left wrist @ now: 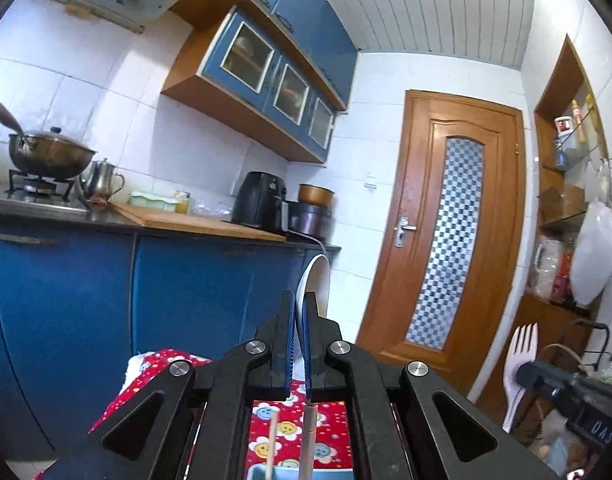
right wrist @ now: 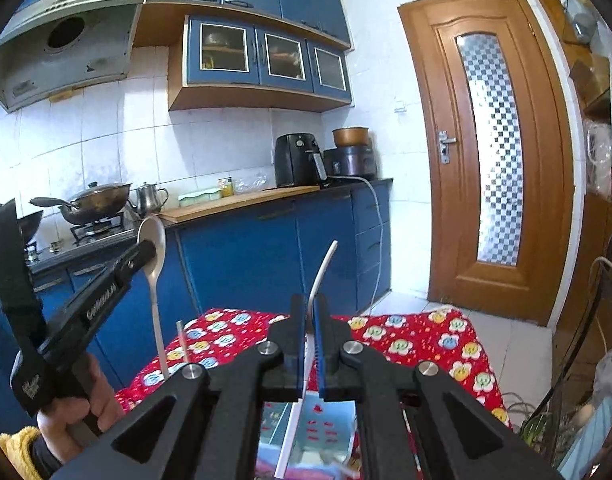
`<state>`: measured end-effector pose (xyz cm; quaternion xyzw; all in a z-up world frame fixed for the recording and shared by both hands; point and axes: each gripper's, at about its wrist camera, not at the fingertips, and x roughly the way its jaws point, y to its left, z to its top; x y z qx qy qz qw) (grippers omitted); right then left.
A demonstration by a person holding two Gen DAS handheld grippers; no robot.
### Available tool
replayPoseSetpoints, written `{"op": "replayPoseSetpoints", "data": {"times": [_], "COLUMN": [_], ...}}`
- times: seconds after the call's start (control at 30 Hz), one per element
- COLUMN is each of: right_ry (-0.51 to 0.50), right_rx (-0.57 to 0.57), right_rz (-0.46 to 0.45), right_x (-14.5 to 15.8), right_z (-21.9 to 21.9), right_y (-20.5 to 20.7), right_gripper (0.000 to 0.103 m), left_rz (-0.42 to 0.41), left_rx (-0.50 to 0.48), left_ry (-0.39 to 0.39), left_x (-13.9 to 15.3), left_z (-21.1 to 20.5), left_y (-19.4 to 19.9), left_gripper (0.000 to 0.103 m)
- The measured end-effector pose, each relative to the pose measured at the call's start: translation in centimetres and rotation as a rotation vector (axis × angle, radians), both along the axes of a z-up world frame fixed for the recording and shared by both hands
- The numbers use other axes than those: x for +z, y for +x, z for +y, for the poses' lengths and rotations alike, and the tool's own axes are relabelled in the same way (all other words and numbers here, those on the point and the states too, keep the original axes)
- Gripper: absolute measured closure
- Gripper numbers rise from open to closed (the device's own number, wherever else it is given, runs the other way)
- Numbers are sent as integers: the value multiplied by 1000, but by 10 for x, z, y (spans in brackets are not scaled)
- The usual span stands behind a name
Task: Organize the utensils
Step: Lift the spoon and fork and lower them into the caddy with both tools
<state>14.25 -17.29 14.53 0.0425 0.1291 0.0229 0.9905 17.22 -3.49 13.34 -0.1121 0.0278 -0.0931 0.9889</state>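
Gripping white spoon (left wrist: 314, 280) by its handle, left gripper (left wrist: 299, 312) clamped tight, bowl up, level with blue cabinets (left wrist: 186, 280). Right gripper (right wrist: 311, 312) pinched on white fork (right wrist: 324, 268), tines up. Both utensils raised over red flowered cloth (right wrist: 406, 340). Hand (right wrist: 78, 408) wraps left handle.

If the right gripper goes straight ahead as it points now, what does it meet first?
Probably the blue lower cabinets beyond the red flowered tablecloth; the right gripper, holding a white plastic fork, seems clear above it, though depth is uncertain.
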Motion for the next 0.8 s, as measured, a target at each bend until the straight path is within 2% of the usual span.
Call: {"op": "replayPoseSetpoints", "data": {"times": [0.23, 0.33, 0.8], "right_ry": [-56, -77, -122], "right_rx": [-56, -65, -49], "right_rz": [-17, 4, 113], "right_x": [-19, -29, -57], "right_z": [5, 6, 16], "right_y": [22, 30, 45], "right_gripper": [98, 98, 98], "left_rz": [22, 31, 81], "left_rx": [51, 53, 31], "left_ry": [10, 8, 55], "left_x": [-33, -42, -62], "left_z": [1, 1, -5], "left_y": [9, 10, 12], "left_gripper": [100, 100, 99]}}
